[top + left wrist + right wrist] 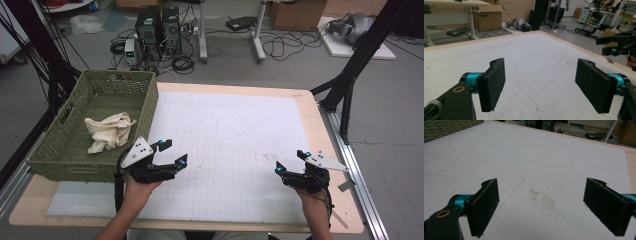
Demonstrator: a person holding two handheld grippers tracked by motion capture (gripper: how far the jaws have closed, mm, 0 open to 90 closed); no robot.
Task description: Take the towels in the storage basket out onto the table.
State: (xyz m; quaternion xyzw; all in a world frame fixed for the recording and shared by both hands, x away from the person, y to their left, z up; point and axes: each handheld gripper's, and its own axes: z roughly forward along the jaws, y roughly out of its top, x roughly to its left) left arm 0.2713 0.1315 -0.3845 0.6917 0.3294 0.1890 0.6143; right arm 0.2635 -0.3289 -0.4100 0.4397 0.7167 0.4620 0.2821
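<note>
Right now I see the green basket [75, 145] sitting on the table's [330, 150] far left edge, with a cream cloth [107, 131] bunched inside it, toward the basket's middle. Just right of the basket, near its front corner, my left gripper [176, 153] hovers over the white mat [235, 130], jaws spread wide and holding nothing. Well right of the basket, across the mat's gridded part, my right gripper [290, 161] is likewise released, jaws apart, empty. Between its pads [484, 205] I see a dark speckled smudge [542, 198] on the mat.
</note>
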